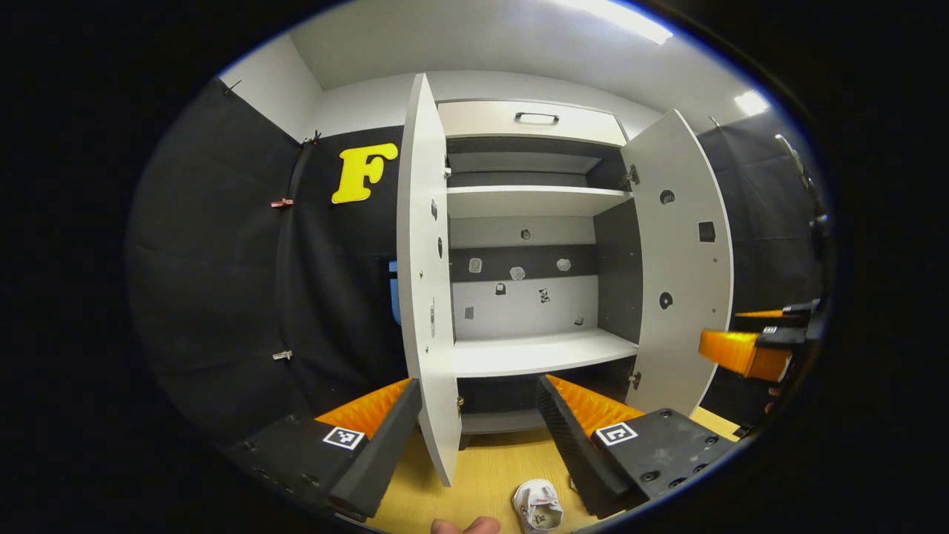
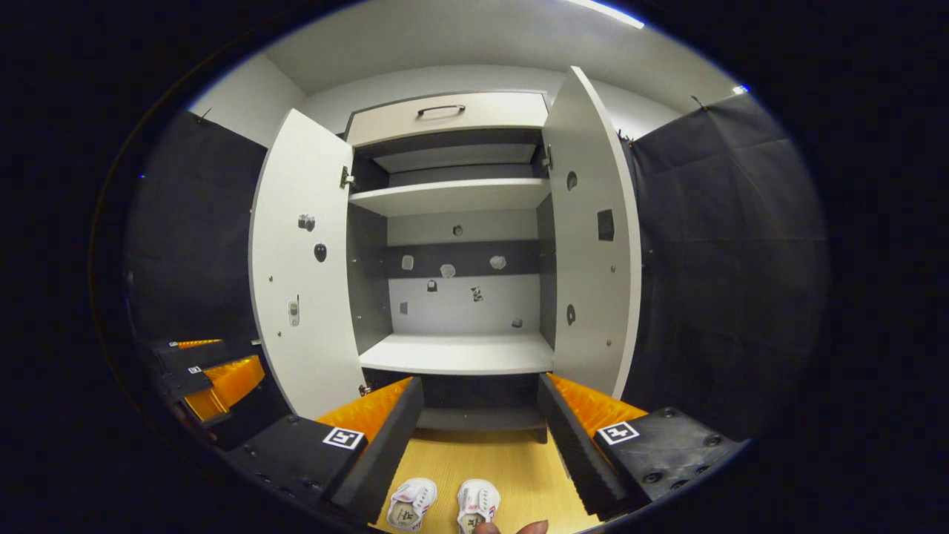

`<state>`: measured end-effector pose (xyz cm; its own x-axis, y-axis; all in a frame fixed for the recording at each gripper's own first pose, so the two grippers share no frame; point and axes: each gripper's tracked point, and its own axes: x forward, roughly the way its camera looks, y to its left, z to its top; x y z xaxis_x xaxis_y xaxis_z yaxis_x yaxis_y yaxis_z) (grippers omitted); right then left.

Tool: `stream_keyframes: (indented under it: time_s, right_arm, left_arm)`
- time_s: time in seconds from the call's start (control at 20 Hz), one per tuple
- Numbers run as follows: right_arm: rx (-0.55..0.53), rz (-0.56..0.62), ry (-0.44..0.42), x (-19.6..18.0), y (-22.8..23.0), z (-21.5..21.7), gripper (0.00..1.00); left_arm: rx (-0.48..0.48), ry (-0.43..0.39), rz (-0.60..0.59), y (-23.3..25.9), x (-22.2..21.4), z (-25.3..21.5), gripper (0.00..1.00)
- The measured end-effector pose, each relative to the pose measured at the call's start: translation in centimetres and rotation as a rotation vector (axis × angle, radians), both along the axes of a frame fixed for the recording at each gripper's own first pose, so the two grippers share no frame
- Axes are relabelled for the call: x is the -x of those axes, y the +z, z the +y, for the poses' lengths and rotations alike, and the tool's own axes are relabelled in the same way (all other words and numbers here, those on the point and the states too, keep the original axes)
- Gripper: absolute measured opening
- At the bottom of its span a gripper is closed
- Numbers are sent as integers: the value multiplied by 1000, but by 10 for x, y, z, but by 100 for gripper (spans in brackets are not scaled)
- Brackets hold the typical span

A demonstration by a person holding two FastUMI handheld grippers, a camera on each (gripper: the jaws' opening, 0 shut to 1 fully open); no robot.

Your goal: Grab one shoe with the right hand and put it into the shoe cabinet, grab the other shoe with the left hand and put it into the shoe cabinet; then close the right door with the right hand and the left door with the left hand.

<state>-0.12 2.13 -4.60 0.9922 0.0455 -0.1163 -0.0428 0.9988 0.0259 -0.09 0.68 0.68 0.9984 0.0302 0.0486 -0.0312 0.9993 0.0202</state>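
1. The shoe cabinet (image 2: 452,222) stands straight ahead of both grippers, its 2 doors swung wide. The left door (image 2: 300,259) and the right door (image 2: 593,237) flank bare shelves, and the wide lower shelf (image 2: 460,352) sits at an easy height for the shoes.

2. The wooden floor (image 2: 482,460) runs from the cabinet's foot back toward the person, and both shoes rest on it, well short of the cabinet.

3. The right gripper (image 2: 480,426) hangs above the floor with its fingers spread wide and nothing between them. In the left gripper view it shows off to the right, beside the right door.

4. The left gripper (image 1: 478,430) is likewise spread and empty, aimed at the edge of the left door.

5. The 2 shoes lie side by side, close together, below and slightly behind the right gripper's fingertips. The left shoe (image 2: 411,504) and the right shoe (image 2: 477,504) each have their long axis running roughly toward the cabinet, about parallel to the fingers. In the left gripper view, 1 shoe (image 1: 539,506) lies low and right of centre.

6. My judgement: the right gripper is nearer to the pair, almost directly above it, so the first grab calls for a drop downward and a little back, closing across a shoe's width.
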Motion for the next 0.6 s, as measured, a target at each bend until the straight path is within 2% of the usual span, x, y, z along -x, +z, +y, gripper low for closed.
stream_keyframes:
  time_s: [0.4,0.6]
  right_arm:
    - [-4,398,69,45,-187,16,99]
    - [-35,527,86,61,-268,20,98]
  left_arm:
    - [-5,19,9,-26,2,4,97]
    - [-9,25,36,-41,4,6,97]
